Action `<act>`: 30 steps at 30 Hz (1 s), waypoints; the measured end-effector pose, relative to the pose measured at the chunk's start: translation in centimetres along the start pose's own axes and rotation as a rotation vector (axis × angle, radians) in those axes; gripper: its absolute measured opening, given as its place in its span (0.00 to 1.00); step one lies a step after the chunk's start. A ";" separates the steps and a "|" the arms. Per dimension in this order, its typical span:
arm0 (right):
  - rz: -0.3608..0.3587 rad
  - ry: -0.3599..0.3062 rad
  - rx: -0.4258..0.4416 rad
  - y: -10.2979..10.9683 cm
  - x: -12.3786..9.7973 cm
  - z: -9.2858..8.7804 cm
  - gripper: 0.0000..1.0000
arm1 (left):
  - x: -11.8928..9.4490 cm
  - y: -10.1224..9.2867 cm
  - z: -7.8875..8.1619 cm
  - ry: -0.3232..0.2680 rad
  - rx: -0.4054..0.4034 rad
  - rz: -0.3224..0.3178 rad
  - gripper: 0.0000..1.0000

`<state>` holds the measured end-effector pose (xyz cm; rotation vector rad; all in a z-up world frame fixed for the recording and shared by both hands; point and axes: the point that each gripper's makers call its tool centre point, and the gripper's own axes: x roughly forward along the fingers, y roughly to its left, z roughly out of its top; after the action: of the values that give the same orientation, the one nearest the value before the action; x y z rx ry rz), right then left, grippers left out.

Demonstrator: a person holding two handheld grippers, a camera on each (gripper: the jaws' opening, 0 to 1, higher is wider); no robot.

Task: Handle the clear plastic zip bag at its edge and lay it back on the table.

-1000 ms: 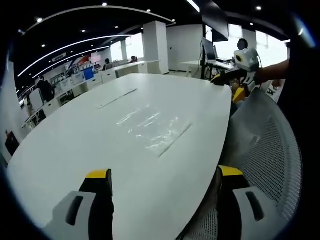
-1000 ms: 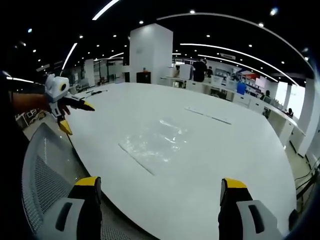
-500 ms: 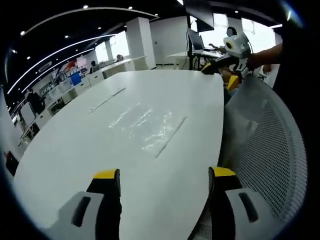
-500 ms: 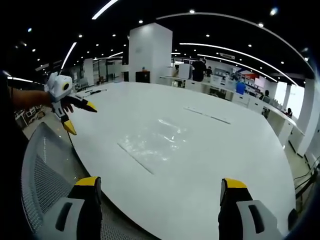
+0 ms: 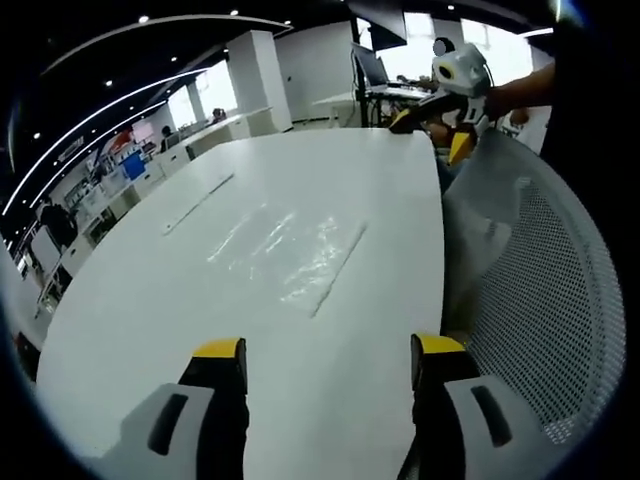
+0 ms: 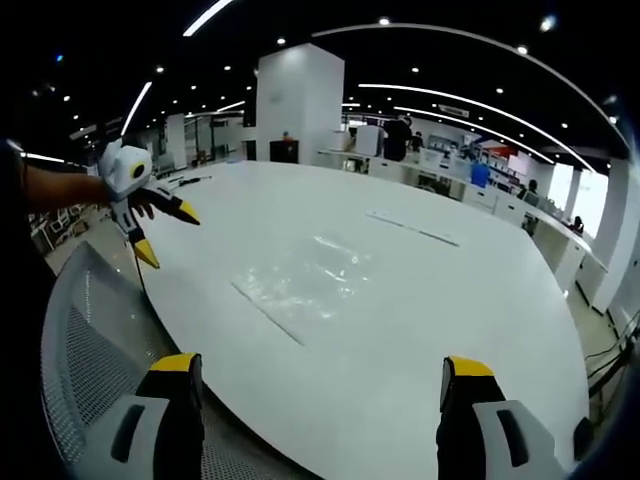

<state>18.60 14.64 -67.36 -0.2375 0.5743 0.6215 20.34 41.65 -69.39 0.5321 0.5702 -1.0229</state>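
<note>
Ceiling light strips (image 6: 215, 15) at twelve o'clock glare off the white table (image 6: 400, 330); edges bend, focus stays sharp.

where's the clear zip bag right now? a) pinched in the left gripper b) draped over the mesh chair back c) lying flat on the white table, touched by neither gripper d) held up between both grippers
c: the clear zip bag lies flat on the white table, and both the left gripper and the right gripper are open and well short of it.

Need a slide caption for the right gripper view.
Open right gripper faces the flat clear zip bag on the white table.
</note>
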 end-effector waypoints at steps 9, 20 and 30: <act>-0.004 -0.002 0.004 0.0 0.0 0.0 1.00 | 1.0 0.3 0.5 0.015 0.051 -0.023 0.62; 0.000 0.007 0.001 -0.1 0.0 -0.4 1.00 | 2.0 0.0 0.3 0.051 0.120 -0.062 0.59; 0.004 0.010 -0.004 0.0 0.1 -0.2 0.99 | 2.8 0.1 0.3 0.079 0.176 -0.096 0.58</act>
<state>18.55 14.56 -67.59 -0.2430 0.5831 0.6255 21.58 39.71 -71.06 0.7083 0.5831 -1.1535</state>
